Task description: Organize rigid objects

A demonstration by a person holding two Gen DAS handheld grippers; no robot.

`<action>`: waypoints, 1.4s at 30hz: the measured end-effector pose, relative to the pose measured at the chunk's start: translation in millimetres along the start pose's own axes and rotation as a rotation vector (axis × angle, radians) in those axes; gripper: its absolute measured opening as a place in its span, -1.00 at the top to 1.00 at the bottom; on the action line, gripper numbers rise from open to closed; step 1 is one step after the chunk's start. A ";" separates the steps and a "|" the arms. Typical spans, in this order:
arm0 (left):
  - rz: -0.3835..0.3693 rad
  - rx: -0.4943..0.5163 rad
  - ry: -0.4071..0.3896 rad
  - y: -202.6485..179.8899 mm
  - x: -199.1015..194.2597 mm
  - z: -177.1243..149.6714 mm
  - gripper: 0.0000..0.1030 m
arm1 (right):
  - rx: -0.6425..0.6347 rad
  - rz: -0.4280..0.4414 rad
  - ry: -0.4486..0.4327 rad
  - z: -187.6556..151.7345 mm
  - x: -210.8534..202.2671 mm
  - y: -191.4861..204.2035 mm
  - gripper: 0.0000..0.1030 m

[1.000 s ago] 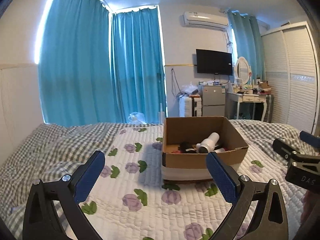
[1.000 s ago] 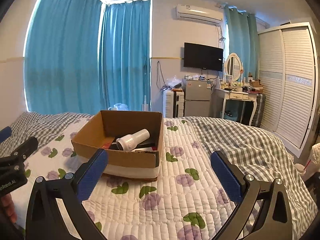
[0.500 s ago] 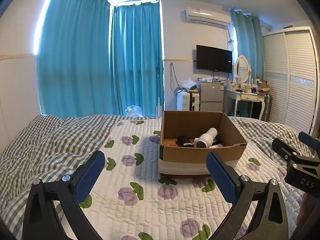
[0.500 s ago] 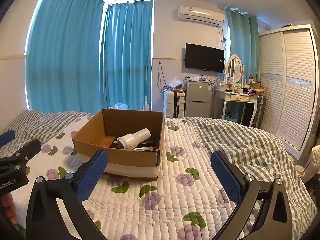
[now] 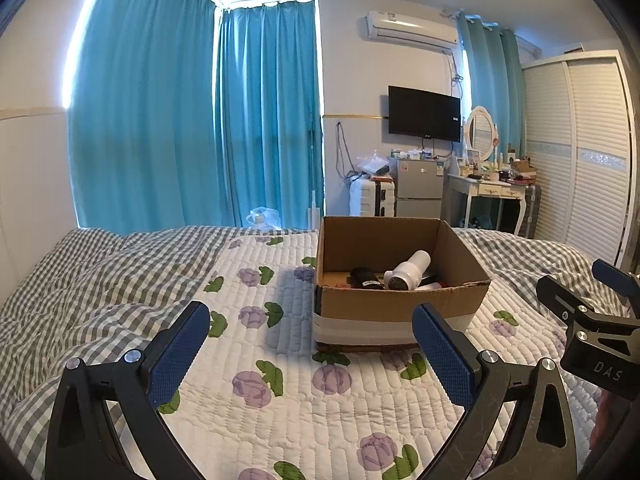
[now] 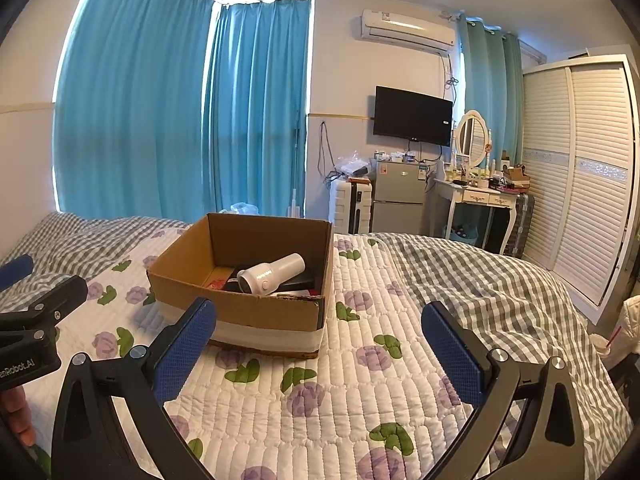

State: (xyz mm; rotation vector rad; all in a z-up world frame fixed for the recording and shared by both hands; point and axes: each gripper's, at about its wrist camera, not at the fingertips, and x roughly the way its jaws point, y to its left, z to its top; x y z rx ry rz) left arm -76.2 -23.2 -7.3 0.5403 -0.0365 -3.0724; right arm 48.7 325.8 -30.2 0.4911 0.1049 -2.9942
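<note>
An open cardboard box (image 5: 400, 306) stands on the flowered quilt; it also shows in the right wrist view (image 6: 240, 312). Inside lie a white cylindrical bottle (image 5: 408, 272) (image 6: 272, 274), a black object (image 5: 364, 278) and something red, partly hidden by the box wall. My left gripper (image 5: 310, 350) is open and empty, held above the quilt in front of the box. My right gripper (image 6: 318, 350) is open and empty, in front of the box and to its right. Each gripper shows at the edge of the other's view.
The bed has a white quilt with purple flowers (image 5: 256, 384) and a grey checked blanket (image 6: 480, 276) on both sides. Beyond the bed stand blue curtains, a suitcase, a small fridge (image 5: 418, 190), a dressing table and a white wardrobe (image 6: 576, 176).
Both views have pulled back and tilted up a little; the box sits slightly farther away and lower in frame. Both grippers have stayed open.
</note>
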 end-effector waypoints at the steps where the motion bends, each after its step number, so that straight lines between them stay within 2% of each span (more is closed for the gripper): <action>1: -0.001 -0.001 -0.001 0.1 -0.4 -0.2 -0.99 | -0.003 -0.001 0.001 -0.4 0.3 0.4 -1.00; 42: 0.014 -0.006 0.006 -0.7 -1.5 -1.6 -0.99 | 0.007 -0.011 0.050 -7.1 10.8 0.6 -1.00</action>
